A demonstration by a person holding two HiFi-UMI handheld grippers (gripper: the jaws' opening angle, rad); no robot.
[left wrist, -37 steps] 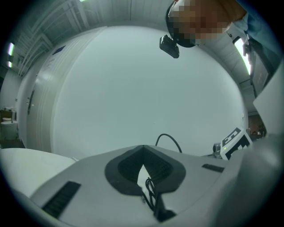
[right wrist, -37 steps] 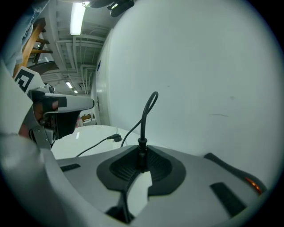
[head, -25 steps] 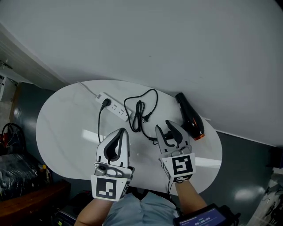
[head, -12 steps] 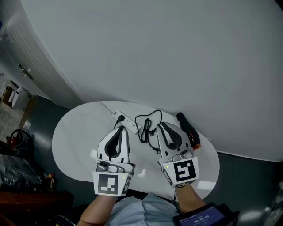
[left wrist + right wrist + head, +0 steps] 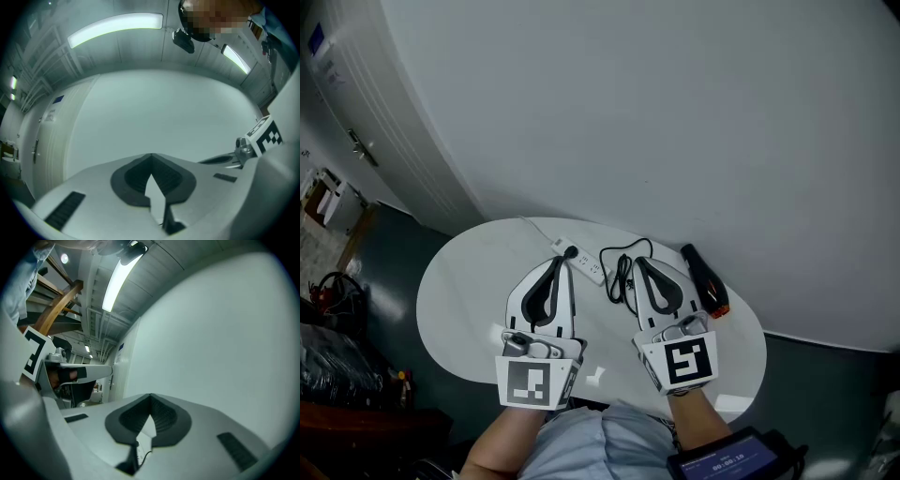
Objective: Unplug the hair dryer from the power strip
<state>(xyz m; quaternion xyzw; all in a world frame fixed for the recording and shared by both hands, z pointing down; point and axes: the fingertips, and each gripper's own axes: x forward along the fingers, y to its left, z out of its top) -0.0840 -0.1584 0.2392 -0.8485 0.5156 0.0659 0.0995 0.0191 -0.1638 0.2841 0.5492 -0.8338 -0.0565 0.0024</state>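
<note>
A white power strip [image 5: 584, 262] lies at the back of the white oval table [image 5: 459, 300], with a black plug [image 5: 571, 251] in it. A coiled black cord [image 5: 623, 267] lies beside it. The black hair dryer [image 5: 703, 279], orange at its near end, rests at the right. My left gripper [image 5: 555, 262] is held above the table, shut and empty, and points at the wall [image 5: 151, 155]. My right gripper [image 5: 638, 262] is held level beside it; its jaws have just closed with nothing between them [image 5: 150, 397].
A pale wall [image 5: 675, 112] rises right behind the table. Dark clutter [image 5: 328, 319] stands on the floor at the left, by a white door [image 5: 347, 112]. A tablet-like screen [image 5: 736, 461] shows at the bottom right.
Both grippers rose off the table, which now looks smaller and farther away. The right gripper's jaws went from wide open to shut, empty. The left stayed shut.
</note>
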